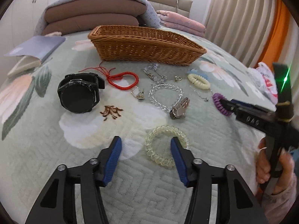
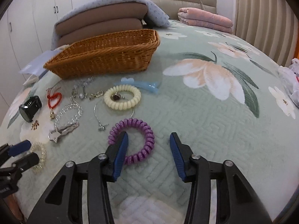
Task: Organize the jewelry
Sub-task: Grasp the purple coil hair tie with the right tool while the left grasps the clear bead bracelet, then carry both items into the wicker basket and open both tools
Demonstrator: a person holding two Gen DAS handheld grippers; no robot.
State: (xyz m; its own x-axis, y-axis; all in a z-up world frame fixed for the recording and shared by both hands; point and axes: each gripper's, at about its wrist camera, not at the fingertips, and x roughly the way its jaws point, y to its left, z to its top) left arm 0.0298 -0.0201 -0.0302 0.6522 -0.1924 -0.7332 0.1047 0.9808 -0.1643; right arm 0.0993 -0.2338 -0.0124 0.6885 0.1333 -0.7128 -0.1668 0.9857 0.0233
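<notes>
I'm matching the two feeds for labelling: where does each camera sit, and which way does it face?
Left wrist: on the left tongs, looking down across the bedspread toward the basket; own blue pads frame a clear hair tie; a hand holds the right tongs at right.
Right wrist: on the right tongs, same direction; pads straddle one side of a purple hair tie; the left tongs show at left.
Shared: basket, watch, both hair ties.

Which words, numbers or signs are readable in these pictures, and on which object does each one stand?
"DAS": raised letters on the black body of the right gripper, seen in the left wrist view; the reading is uncertain.
Red print on the white plastic bag: too blurred to read.
Marks on the black watch: too small to read.
</notes>
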